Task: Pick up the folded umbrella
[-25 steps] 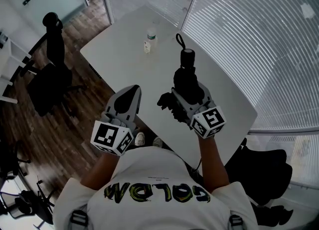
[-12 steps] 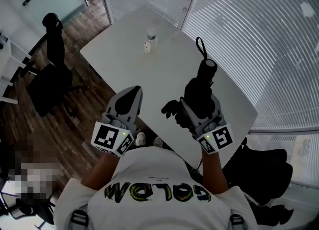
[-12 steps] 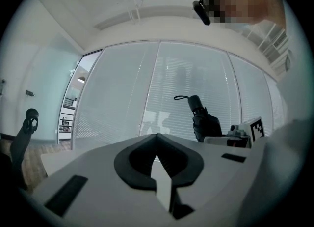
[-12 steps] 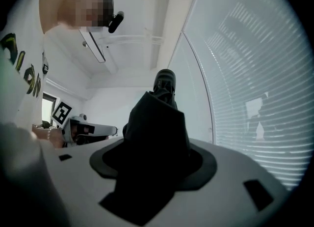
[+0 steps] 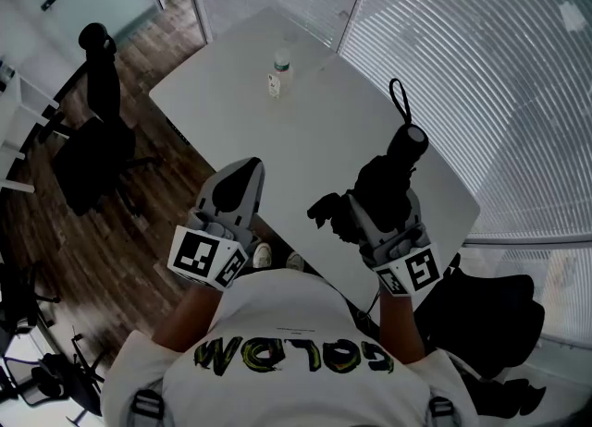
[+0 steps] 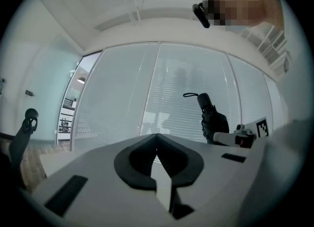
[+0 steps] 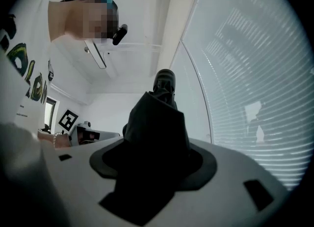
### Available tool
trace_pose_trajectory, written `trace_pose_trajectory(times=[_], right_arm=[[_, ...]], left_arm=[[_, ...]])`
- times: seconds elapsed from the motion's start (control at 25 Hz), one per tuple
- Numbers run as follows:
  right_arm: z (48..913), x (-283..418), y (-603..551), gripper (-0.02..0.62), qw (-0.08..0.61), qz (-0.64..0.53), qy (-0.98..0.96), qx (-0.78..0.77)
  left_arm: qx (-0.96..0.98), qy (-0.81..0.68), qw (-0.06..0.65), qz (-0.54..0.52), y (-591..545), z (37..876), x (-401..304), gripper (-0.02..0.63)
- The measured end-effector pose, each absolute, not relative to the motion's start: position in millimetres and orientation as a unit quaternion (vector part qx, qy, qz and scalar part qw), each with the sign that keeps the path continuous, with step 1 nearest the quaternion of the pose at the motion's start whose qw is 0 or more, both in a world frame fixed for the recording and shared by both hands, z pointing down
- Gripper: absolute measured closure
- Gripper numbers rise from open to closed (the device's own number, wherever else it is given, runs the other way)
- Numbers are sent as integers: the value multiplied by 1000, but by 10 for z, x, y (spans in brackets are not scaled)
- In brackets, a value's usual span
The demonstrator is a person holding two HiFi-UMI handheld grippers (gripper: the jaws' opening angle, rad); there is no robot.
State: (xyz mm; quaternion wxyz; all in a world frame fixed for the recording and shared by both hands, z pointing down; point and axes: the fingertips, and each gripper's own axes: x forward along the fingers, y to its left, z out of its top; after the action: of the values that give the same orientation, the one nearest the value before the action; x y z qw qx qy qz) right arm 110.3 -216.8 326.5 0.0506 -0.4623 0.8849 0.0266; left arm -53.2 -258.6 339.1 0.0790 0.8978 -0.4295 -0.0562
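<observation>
Folded umbrella (image 5: pixel 383 178) is pinched in the right gripper (image 5: pixel 372 203); left gripper (image 5: pixel 242 170) jaws pressed together.

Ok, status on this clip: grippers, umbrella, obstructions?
Left gripper shut, empty. Right gripper shut on black folded umbrella, apparently off the white table. Small bottle stands well apart; nothing in the way.

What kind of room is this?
Probably an office meeting room: a white table, a black swivel office chair on wood flooring, and slatted blinds along the walls.
</observation>
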Motion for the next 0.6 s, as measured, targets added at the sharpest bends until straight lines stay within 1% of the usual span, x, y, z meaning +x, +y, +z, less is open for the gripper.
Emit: trace_pose_trajectory(times=[0.6], right_arm=[[3225, 1094, -2157, 327, 49, 34, 884, -463]], left_arm=[[900, -426, 80, -54, -2573, 3403, -505, 595]])
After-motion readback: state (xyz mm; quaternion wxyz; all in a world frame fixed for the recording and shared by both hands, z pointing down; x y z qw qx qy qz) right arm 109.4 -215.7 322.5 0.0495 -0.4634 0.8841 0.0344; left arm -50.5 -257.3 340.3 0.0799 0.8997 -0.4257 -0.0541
